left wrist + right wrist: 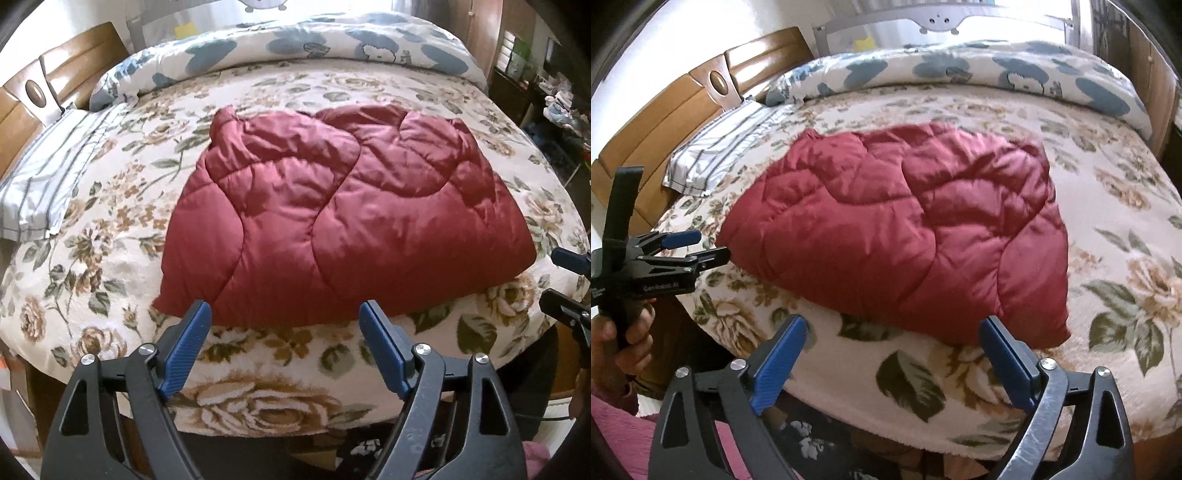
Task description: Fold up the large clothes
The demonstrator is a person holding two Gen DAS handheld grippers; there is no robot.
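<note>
Quilted red jacket (pixel 314 206): puffy, soft, slick, likely light; grasp near hem corners; left gripper (pixel 284 317) and right gripper (pixel 894 332) both spread, empty

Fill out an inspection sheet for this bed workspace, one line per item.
Surface: bed under a floral blanket, soft and uneven.
Job's things: red quilted jacket lying folded in a puffy bundle near the front edge of the bed.
Clutter: striped pillow at the left; rolled blue-patterned duvet along the far side.
Grippers: left gripper open, nothing between its jaws; right gripper open, nothing between its jaws; both just in front of the jacket's near edge.
Cables: nothing seen.
Surroundings: wooden headboard at the left; shelves with small items at the right, too blurred to tell.
</note>
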